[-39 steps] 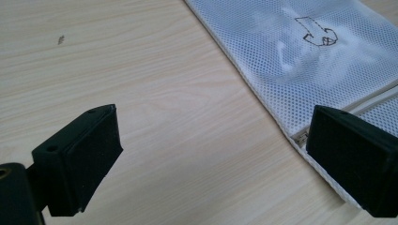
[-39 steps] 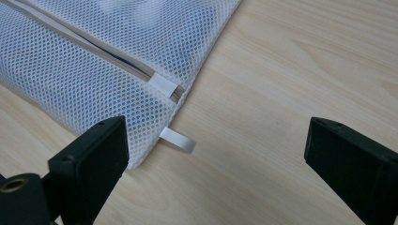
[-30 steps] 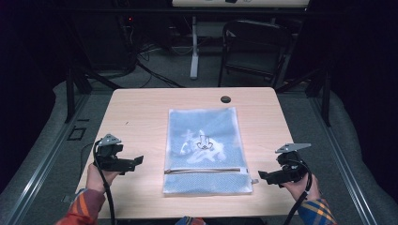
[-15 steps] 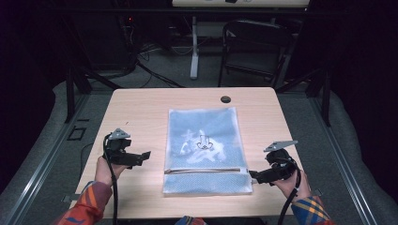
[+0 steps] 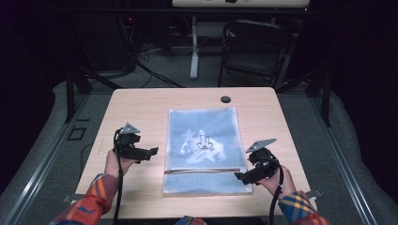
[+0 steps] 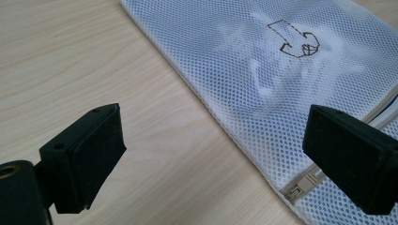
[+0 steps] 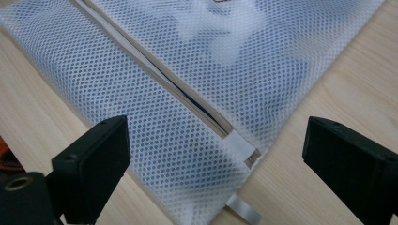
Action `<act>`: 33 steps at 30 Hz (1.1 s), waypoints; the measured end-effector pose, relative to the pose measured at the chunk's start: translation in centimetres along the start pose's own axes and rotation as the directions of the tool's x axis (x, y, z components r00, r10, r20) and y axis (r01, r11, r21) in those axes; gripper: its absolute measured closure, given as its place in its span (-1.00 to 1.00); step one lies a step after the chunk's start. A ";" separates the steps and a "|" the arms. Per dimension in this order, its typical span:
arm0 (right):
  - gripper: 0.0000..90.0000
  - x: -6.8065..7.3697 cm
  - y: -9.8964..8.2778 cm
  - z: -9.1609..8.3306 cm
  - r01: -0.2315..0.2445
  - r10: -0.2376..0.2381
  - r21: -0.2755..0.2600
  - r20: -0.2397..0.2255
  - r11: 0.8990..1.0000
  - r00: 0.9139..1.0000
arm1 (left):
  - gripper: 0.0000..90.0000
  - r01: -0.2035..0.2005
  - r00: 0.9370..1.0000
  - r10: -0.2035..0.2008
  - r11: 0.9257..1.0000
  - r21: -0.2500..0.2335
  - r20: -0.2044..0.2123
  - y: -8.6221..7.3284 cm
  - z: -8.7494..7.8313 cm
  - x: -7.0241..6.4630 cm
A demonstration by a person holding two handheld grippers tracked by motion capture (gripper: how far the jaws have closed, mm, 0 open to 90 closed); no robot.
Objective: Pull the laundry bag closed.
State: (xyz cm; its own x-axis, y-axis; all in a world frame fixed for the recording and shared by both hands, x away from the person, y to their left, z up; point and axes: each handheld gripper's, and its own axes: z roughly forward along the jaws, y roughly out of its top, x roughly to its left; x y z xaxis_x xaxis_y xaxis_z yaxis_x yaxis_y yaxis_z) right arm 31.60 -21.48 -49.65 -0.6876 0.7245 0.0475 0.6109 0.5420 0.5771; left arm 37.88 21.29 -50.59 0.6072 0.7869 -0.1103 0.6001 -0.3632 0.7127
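Mesh bag (image 5: 204, 150) lies flat on the table (image 5: 141, 108), between the two tongs, zipper (image 5: 206, 170) running across its near end. Left gripper (image 6: 211, 159): jaws spread wide, holding nothing, hovering just off the bag's left edge with the zipper pull (image 6: 296, 189) close to its right jaw. Right gripper (image 7: 216, 164): jaws also spread, empty, straddling the bag's near right corner where the zipper's end tab (image 7: 241, 145) sits. Risks, as I judge them: the mesh is thin and limp, so a pinch may grab one layer only or slide the whole bag; the small pull is easy to miss.
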 end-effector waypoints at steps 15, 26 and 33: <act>-0.83 0.9 1.3 1.0 0.041 -0.041 0.005 -0.029 0.999 0.999 | -0.68 -0.038 0.998 0.036 0.999 0.035 0.049 1.1 1.9 -0.7; -0.82 1.5 2.1 2.1 0.068 -0.067 0.016 -0.048 0.998 0.997 | -0.52 -0.069 0.994 0.064 0.996 0.058 0.089 1.4 3.7 -1.2; -0.82 2.1 2.7 2.9 0.085 -0.083 0.020 -0.063 0.996 0.995 | -0.25 -0.081 0.990 0.072 0.994 0.074 0.123 1.5 4.7 -1.5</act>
State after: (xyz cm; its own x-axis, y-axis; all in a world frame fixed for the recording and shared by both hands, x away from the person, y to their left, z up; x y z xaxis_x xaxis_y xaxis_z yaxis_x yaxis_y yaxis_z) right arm 32.90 -17.30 -50.35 -0.7596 0.6484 0.0506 0.5581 0.6099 0.5626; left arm 40.37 17.22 -52.64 0.7080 0.6916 -0.1431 0.5855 -0.4616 0.6664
